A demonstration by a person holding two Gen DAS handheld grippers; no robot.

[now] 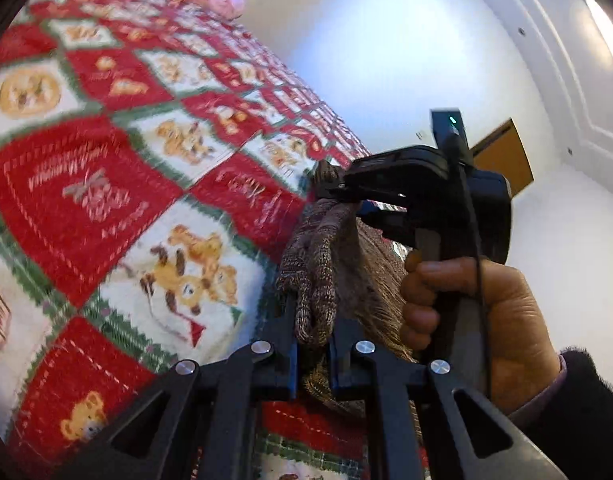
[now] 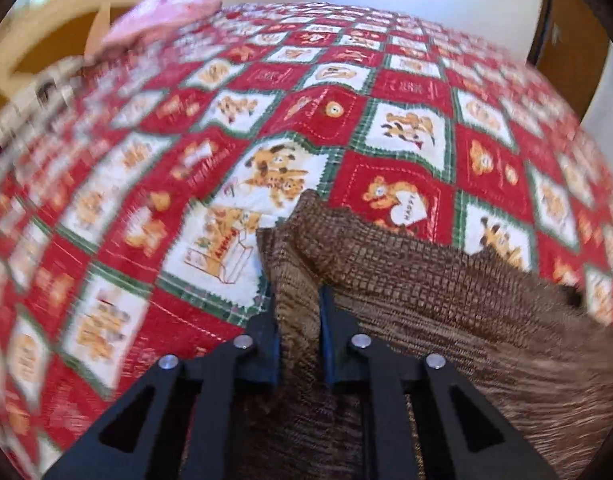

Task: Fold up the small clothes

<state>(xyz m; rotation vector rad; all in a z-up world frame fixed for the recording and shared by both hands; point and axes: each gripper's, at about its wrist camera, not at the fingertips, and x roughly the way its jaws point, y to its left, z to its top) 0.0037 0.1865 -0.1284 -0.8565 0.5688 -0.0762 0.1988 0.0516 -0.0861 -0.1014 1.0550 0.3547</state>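
Brown knit (image 2: 406,292) held above the quilt (image 2: 226,152). Left gripper (image 1: 312,344) fingers clamped on a bunched knit edge. Right gripper (image 2: 298,332) fingers clamped on a knit fold; the rest drapes toward the quilt. Pink cloth (image 2: 158,20) at the quilt's far edge.

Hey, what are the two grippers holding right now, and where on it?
Both are shut on the brown knit garment: the left gripper pinches a bunched edge, and the right gripper clamps a raised fold at its edge, above the Christmas quilt.
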